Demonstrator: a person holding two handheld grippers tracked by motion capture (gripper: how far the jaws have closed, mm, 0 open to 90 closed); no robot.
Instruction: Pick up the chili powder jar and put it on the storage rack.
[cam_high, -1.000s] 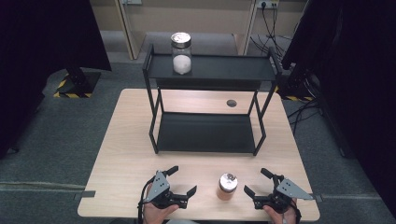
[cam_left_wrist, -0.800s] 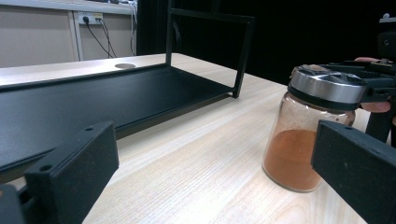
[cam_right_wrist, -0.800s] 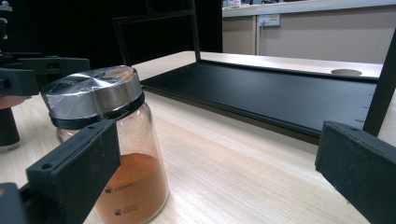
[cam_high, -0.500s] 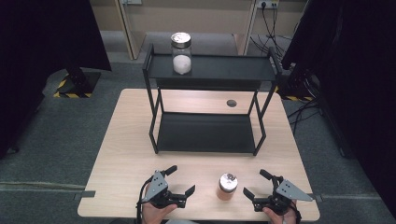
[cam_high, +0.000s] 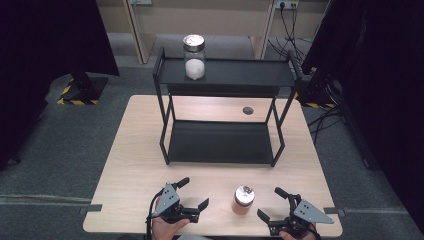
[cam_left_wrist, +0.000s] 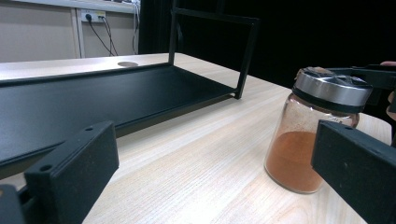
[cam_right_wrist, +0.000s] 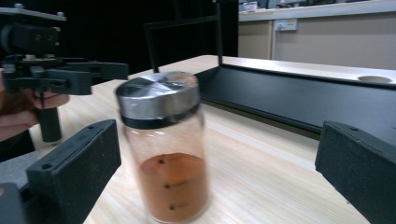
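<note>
High view shows the wooden surface (cam_high: 135, 150) carrying a black two-tier shelf (cam_high: 225, 75), whose top tier holds a jar of white powder (cam_high: 194, 56). Near the front edge, the left hand-held gripper (cam_high: 192, 195) and the right hand-held gripper (cam_high: 271, 204) both rest with jaws spread wide, gripping nothing. Between them, apart from both, stands upright a small jar of orange-brown powder (cam_high: 243, 200) with a metal lid (cam_right_wrist: 156, 95).
</note>
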